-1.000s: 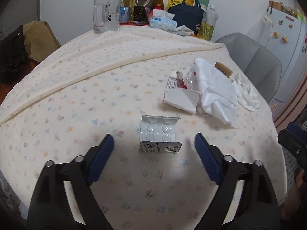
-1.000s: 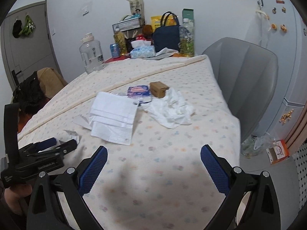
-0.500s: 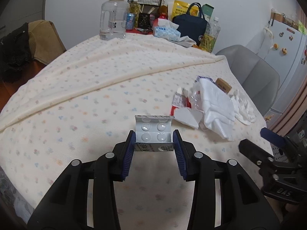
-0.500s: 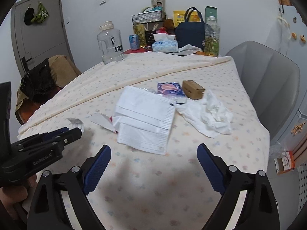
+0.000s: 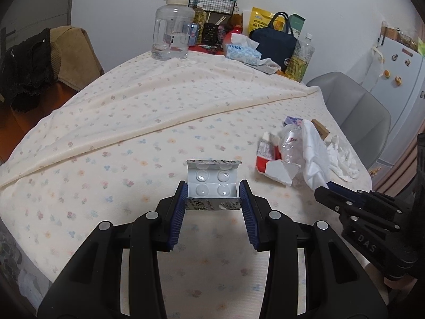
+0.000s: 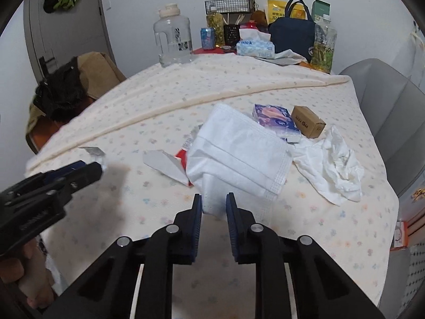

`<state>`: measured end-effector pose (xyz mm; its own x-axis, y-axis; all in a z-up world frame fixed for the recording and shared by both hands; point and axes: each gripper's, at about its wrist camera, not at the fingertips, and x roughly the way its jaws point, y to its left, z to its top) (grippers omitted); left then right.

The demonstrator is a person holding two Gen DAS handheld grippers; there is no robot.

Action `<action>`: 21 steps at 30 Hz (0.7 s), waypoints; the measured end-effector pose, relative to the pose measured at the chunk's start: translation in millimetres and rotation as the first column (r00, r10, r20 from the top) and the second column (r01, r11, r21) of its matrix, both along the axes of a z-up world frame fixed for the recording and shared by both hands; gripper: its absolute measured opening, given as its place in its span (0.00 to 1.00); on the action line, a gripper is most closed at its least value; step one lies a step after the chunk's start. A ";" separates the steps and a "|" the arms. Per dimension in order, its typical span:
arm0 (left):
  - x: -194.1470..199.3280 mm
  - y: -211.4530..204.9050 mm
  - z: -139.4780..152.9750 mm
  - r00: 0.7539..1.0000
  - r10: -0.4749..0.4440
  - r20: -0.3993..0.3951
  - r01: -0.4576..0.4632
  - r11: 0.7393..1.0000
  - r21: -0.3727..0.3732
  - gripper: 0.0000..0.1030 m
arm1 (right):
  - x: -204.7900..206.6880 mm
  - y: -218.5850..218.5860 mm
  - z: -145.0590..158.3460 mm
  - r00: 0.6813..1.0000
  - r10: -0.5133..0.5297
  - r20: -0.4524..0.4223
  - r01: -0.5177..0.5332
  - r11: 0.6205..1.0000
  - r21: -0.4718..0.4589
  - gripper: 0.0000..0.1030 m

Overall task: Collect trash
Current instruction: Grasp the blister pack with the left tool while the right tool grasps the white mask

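While the left gripper (image 5: 212,199) pinches the blister pack (image 5: 212,186) at center frame, lift it level. Right of that, the right gripper (image 6: 213,207) nips the face mask (image 6: 239,156) edge; pull gently, or the thin fold slips.

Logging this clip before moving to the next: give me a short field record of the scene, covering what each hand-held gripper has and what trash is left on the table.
surface: table with floral tablecloth
left hand-held gripper: shut on empty blister pack
right hand-held gripper: closed on near edge of white face mask
trash on cloth: torn red-and-white carton, crumpled tissue, small brown box, purple tissue packet
far end: water jug, tissue box, navy bag
trash bin: not in view
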<state>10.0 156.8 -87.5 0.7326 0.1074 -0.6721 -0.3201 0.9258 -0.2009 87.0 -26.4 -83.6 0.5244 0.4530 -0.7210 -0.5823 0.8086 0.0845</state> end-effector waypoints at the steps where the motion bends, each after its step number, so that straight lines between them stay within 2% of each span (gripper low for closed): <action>1: 0.3 -1.5 2.4 1.000 -0.006 0.006 0.006 1.000 0.004 0.39 | -3.1 -4.2 5.3 1.000 0.000 0.010 0.000 1.000 0.011 0.13; 3: 1.8 -6.1 8.3 1.000 -0.022 0.020 0.022 1.000 0.010 0.39 | -6.3 -12.9 11.9 1.000 -0.006 0.004 0.005 0.999 0.037 0.10; 9: 12.9 -28.1 22.4 0.995 -0.083 0.047 0.083 0.996 0.018 0.39 | -13.9 -47.6 33.7 0.999 -0.036 0.022 0.033 0.994 0.107 0.09; 15: 31.4 -63.8 41.1 0.983 -0.174 0.065 0.170 0.984 0.061 0.39 | -19.5 -79.2 51.0 0.997 -0.059 0.048 0.051 0.986 0.156 0.08; 21: 47.7 -103.6 56.6 0.963 -0.259 0.074 0.252 0.964 0.088 0.39 | -21.5 -123.5 70.4 0.987 -0.128 0.099 0.108 0.976 0.189 0.08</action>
